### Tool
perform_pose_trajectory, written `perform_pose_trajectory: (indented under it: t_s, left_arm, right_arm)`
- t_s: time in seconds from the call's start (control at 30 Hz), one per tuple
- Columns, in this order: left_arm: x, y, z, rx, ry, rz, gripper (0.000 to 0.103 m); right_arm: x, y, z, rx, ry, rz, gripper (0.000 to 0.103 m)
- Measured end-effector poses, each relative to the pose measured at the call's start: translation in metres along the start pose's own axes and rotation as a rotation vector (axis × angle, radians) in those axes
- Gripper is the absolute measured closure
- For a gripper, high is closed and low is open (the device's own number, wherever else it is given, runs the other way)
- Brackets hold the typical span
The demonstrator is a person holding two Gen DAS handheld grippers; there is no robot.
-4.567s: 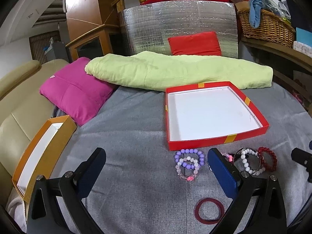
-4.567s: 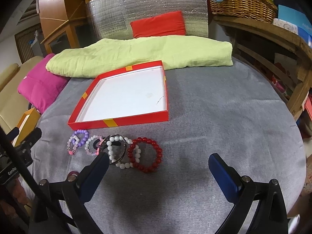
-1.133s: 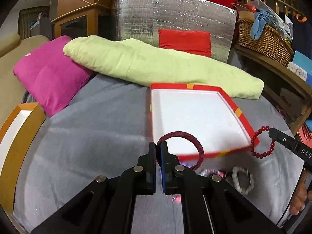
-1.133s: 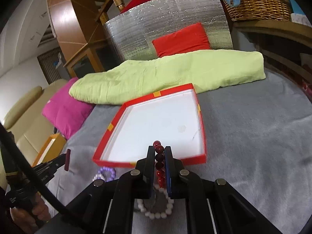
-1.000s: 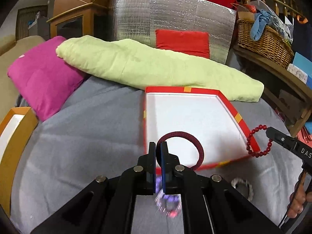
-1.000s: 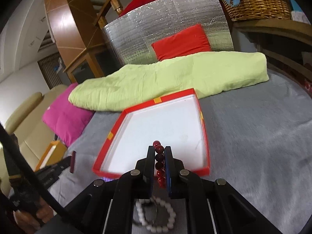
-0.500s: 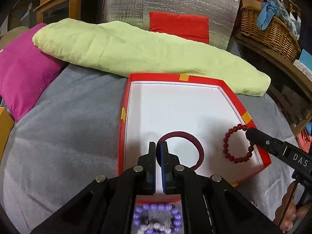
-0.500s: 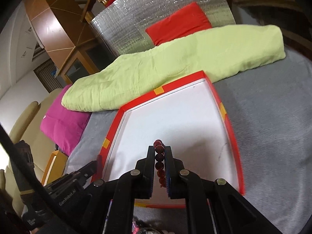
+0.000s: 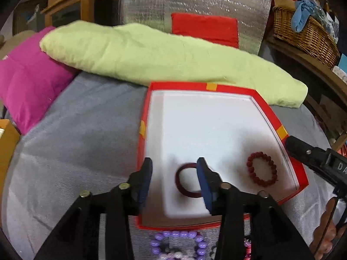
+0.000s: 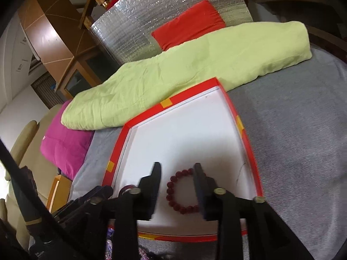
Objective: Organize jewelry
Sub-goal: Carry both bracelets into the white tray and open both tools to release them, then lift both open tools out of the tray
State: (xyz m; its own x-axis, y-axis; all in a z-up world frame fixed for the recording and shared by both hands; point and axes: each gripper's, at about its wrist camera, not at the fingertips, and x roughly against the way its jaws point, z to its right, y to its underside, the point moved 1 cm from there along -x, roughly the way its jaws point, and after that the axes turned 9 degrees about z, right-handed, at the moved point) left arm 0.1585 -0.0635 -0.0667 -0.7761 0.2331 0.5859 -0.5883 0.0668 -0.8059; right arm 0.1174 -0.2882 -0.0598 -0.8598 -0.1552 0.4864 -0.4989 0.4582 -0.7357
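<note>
Two bracelets in red box; "DA" on right gripper.

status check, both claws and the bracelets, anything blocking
Left claw open, right claw open. Dark red bangle and red bead bracelet lie apart in the red tray. Purple bead bracelet outside it. Nothing blocking.

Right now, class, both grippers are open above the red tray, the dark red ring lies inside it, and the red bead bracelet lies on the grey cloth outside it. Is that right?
Not quite. The red bead bracelet lies inside the red tray, as the right wrist view shows, between the open right gripper. The rest holds: the left gripper is open too, and the dark red ring lies in the tray.
</note>
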Motion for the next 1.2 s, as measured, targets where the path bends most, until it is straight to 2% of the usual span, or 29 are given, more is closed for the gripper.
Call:
perform_pose_trajectory:
  t_s: [0.2,0.4,0.57,0.67,0.73,1.0,1.2]
  left_arm:
    - [0.017,-0.003,-0.021,0.024,-0.024,0.019,0.059]
    - [0.032,0.013,-0.042,0.070,-0.046,-0.029,0.059]
    - [0.045,0.029,-0.042,0.052,-0.042,-0.064,0.059]
    - [0.054,0.040,-0.038,0.069,0.010,-0.089,0.059]
    - [0.060,0.049,-0.032,0.043,0.024,-0.104,0.059]
    - [0.075,0.074,-0.030,0.017,0.027,-0.151,0.059]
    - [0.074,0.079,-0.025,-0.016,0.058,-0.161,0.059]
  right_arm:
    - [0.021,-0.003,0.001,0.070,-0.003,-0.017,0.066]
    - [0.040,0.008,0.013,0.120,-0.025,-0.115,0.066]
    - [0.059,0.027,0.018,0.090,-0.099,-0.217,0.066]
    - [0.066,0.038,0.021,0.062,-0.118,-0.262,0.066]
    - [0.070,0.046,0.024,0.025,-0.129,-0.290,0.066]
    - [0.080,0.066,0.027,-0.135,-0.190,-0.330,0.066]
    - [0.067,0.076,0.018,-0.143,-0.112,-0.346,0.066]
